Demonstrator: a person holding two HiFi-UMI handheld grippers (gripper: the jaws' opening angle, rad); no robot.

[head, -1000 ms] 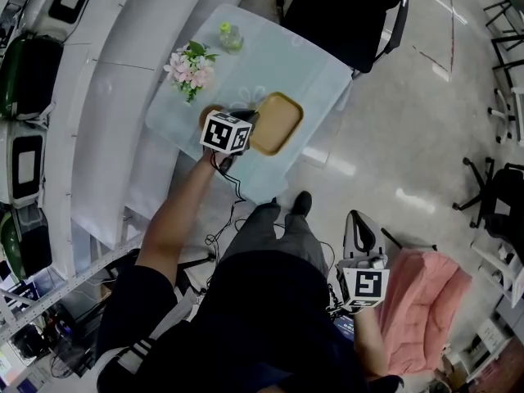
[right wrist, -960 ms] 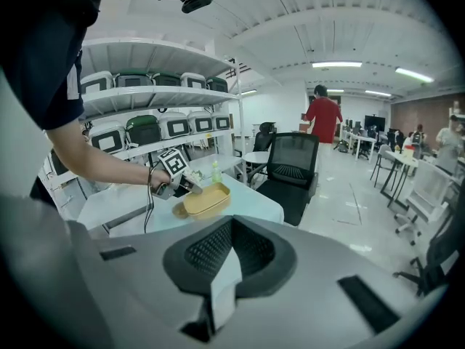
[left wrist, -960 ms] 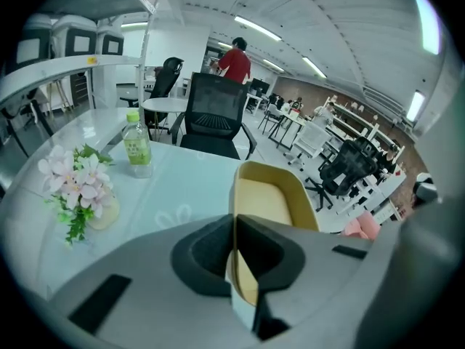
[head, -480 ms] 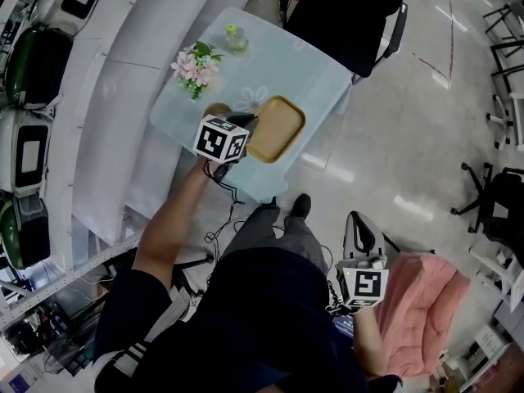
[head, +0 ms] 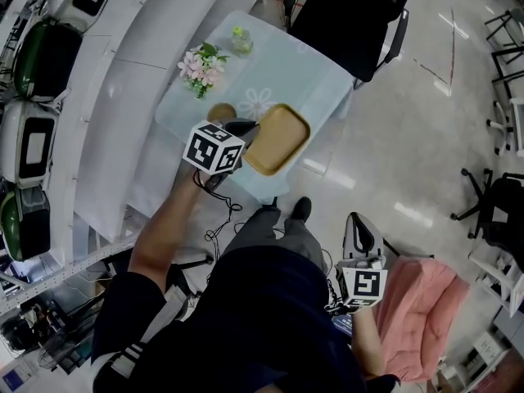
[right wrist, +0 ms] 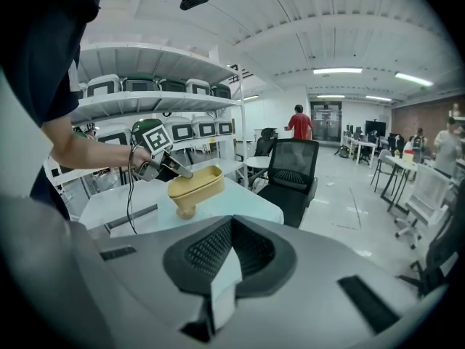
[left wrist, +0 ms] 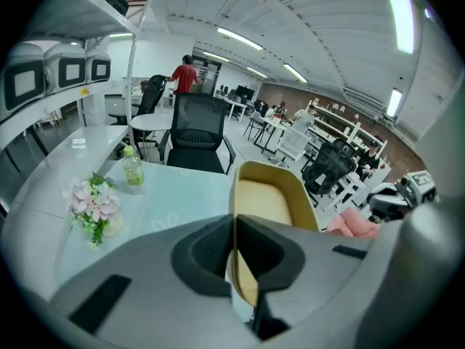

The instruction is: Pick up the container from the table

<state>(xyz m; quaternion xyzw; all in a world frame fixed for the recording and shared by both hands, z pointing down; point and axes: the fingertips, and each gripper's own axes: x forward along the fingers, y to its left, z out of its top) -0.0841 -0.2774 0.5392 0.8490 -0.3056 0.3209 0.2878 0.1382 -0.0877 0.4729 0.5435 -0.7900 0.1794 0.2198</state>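
The container (head: 280, 137) is a shallow yellow tub with rounded corners. It hangs in the air over the near edge of the pale table (head: 278, 72). My left gripper (head: 248, 129) is shut on its near rim. In the left gripper view the container (left wrist: 265, 202) stands on edge beyond the left gripper (left wrist: 234, 224), with the rim pinched between the jaws. The right gripper view shows the container (right wrist: 195, 184) lifted off the tabletop by the left gripper (right wrist: 176, 169). My right gripper (head: 363, 265) hangs low at my right side, away from the table. In its own view the right gripper (right wrist: 231, 224) shows jaw tips that meet.
On the table are a pink flower bunch (head: 202, 68), a small green bottle (head: 240, 39) and a brown round object (head: 221, 111). A black office chair (head: 352, 15) stands at the far side. White shelves (head: 98, 97) run along the left. A pink cloth (head: 426, 301) lies by my right gripper.
My left gripper has risen with the container, which has lifted off the table toward the camera. The brown round object is now uncovered. The right gripper has stayed in place.
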